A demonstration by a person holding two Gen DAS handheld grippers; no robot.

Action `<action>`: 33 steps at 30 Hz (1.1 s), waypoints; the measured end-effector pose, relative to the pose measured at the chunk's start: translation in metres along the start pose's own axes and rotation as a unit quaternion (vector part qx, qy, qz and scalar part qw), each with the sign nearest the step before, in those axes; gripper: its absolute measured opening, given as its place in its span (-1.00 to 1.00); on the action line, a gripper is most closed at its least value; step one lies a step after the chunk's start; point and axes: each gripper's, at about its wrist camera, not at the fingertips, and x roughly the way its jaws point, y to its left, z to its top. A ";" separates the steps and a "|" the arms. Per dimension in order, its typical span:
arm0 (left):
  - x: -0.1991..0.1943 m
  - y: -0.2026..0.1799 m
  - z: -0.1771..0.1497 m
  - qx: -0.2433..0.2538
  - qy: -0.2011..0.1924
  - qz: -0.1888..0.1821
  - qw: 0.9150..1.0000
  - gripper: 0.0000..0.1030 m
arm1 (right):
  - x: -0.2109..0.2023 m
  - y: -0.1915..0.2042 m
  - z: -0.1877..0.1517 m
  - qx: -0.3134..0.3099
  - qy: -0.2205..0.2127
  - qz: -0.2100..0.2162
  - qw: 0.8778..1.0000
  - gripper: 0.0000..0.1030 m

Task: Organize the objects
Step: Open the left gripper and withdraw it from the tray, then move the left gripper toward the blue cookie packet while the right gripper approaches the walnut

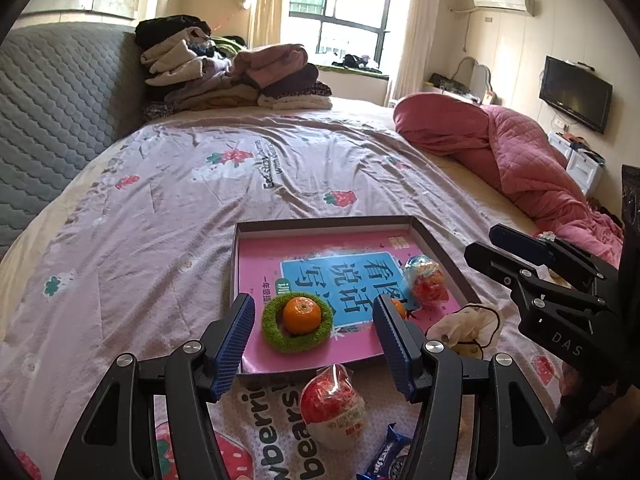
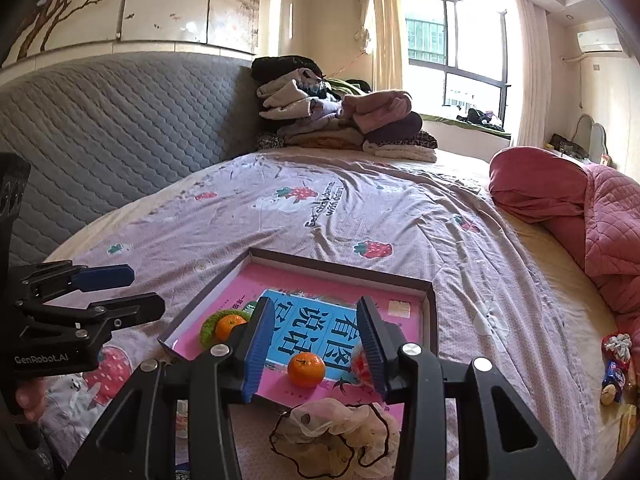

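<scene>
A shallow cardboard tray lies on the bed and holds a pink book. On the book sit an orange inside a green ring, a second orange and a wrapped red snack. My left gripper is open and empty above the tray's near edge, framing the ringed orange. My right gripper is open and empty, framing the second orange. Another red-and-white snack pack lies before the tray.
A cream hair net with black trim lies by the tray's corner. A blue cookie packet lies near me. Folded clothes are stacked at the headboard. A red quilt lies on the right side. More small snacks lie at the right.
</scene>
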 end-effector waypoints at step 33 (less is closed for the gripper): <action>-0.038 -0.030 -0.028 0.016 -0.025 0.032 0.999 0.23 | -0.058 0.013 -0.034 -0.001 -0.024 0.018 1.000 -0.05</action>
